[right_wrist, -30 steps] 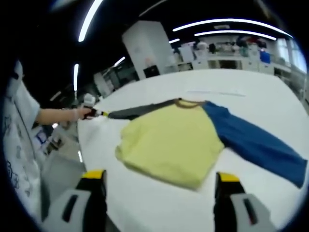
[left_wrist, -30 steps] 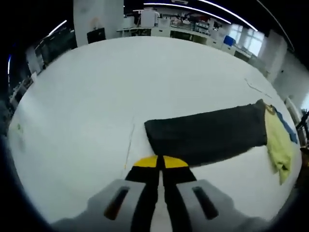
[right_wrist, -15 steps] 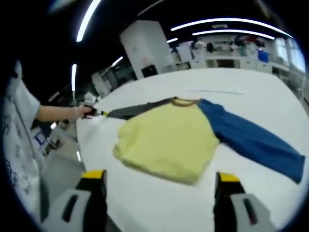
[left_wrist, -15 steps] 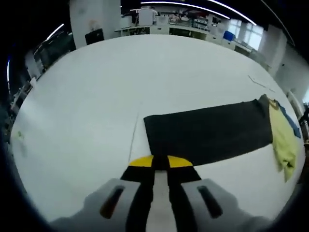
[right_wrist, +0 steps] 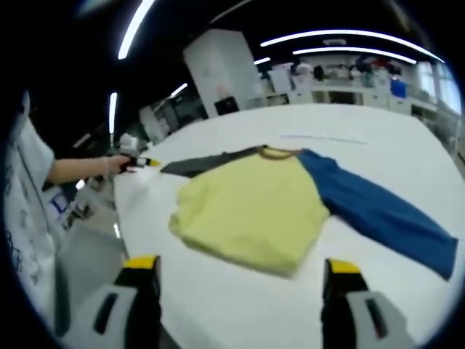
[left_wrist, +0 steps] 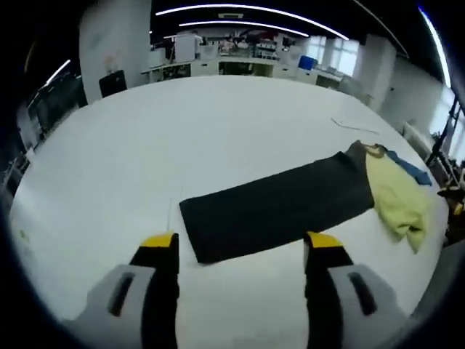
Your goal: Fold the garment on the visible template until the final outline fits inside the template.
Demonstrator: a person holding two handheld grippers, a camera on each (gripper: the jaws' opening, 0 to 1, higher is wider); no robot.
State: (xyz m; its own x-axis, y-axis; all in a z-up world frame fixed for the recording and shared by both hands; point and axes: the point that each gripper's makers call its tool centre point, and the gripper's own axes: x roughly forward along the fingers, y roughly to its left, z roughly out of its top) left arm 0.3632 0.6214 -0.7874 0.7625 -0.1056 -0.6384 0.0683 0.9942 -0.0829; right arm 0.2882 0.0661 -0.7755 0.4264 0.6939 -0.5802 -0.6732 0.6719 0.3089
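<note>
In the left gripper view, the left gripper (left_wrist: 242,251) hovers above the broad white table (left_wrist: 182,138) with its yellow-tipped black fingers (left_wrist: 161,251) spread wide and nothing between them. Just beyond the fingertips lies the dark grey sleeve (left_wrist: 280,203), stretched flat across the table, its free end nearest the gripper. Farther right the sleeve joins the long-sleeved cloth garment with a pale yellow body (left_wrist: 396,196), of which a small strip of blue sleeve (left_wrist: 410,169) shows at the far side.

In the right gripper view, a person's hand (right_wrist: 112,166) at the left holds the left gripper beside the table edge, close to the tip of the dark grey sleeve. Right of that, the yellow body lies spread flat near the table's middle, with a brownish neckline at its far edge. The blue sleeve extends from the shoulder down to the right, lying flat. The right gripper (right_wrist: 241,280) hangs over the near table edge, its fingers wide apart and empty, short of the garment's hem.
</note>
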